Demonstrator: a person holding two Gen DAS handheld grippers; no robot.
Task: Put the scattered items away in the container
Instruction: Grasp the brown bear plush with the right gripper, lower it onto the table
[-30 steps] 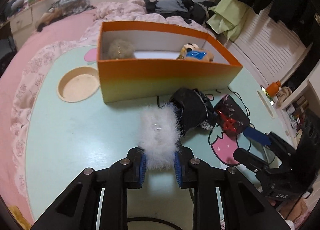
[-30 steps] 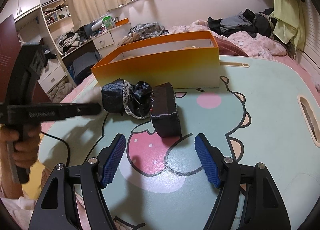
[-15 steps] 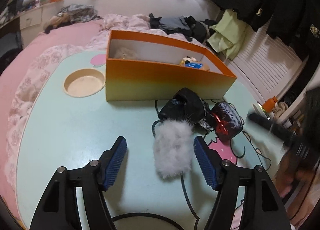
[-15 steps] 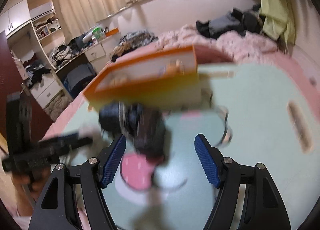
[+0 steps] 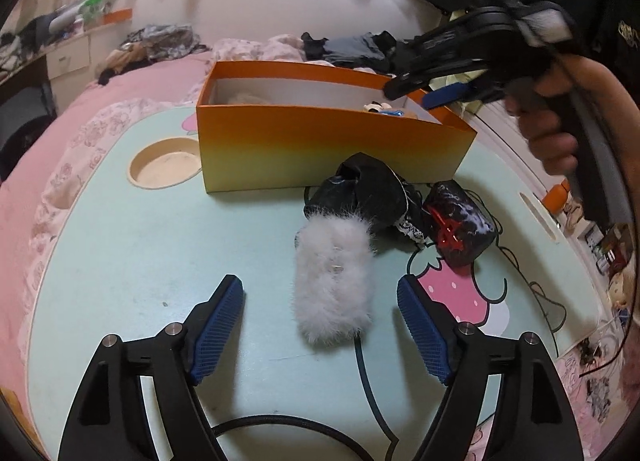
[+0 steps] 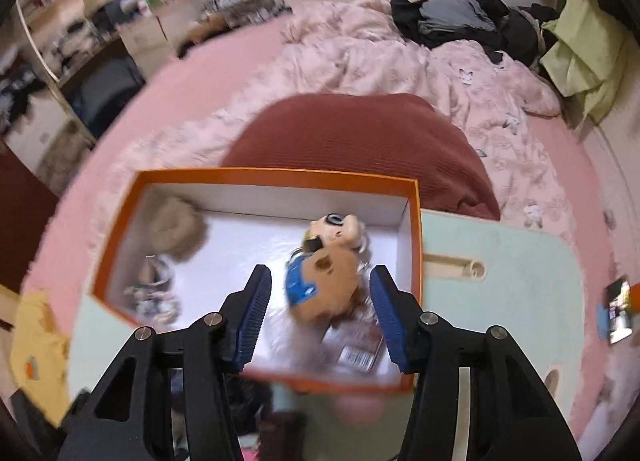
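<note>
Beside the orange cardboard box point(image 5: 328, 149) on the mint counter point(image 5: 120, 261) lies a fluffy white fur piece point(image 5: 334, 281), between the widening left tongs point(image 5: 320, 325), untouched. Crumpled black fabric point(image 5: 368, 193) and a glossy dark pouch point(image 5: 460, 229) lie near it. Only the right view shows the box's inside: the right tongs point(image 6: 318, 313) are closing, empty, above a plush toy point(image 6: 328, 273).

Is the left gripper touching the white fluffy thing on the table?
Apart. Left wrist view: left gripper opening, bare table on both sides of the white fluffy thing.
</note>
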